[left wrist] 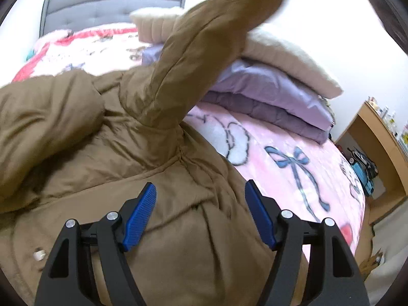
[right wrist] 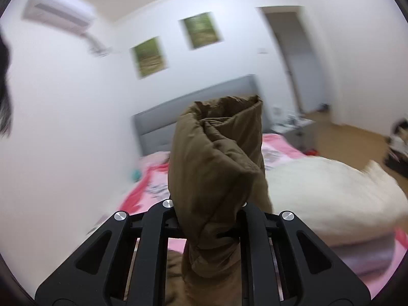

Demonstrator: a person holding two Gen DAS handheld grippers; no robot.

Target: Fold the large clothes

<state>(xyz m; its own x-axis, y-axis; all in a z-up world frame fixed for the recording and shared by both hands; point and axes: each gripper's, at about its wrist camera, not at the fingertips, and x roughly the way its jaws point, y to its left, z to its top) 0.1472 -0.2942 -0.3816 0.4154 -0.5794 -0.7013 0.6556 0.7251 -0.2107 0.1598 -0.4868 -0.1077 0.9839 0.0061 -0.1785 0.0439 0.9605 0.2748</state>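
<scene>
Your left gripper (left wrist: 200,199) hangs wide open over the coat (left wrist: 127,153). Your right gripper (right wrist: 209,219) clamps its sleeve (right wrist: 216,158), raised toward 12 o'clock

Left wrist close over jacket (left wrist: 114,153); right wrist faces headboard (right wrist: 158,122); both share bed.

The right gripper (right wrist: 210,219) is clamped on a brown padded sleeve (right wrist: 216,158) that stands up toward twelve o'clock. Behind it is a grey headboard (right wrist: 158,125); pink bedding (right wrist: 150,186) at nine, a white blanket (right wrist: 331,196) at three.
</scene>
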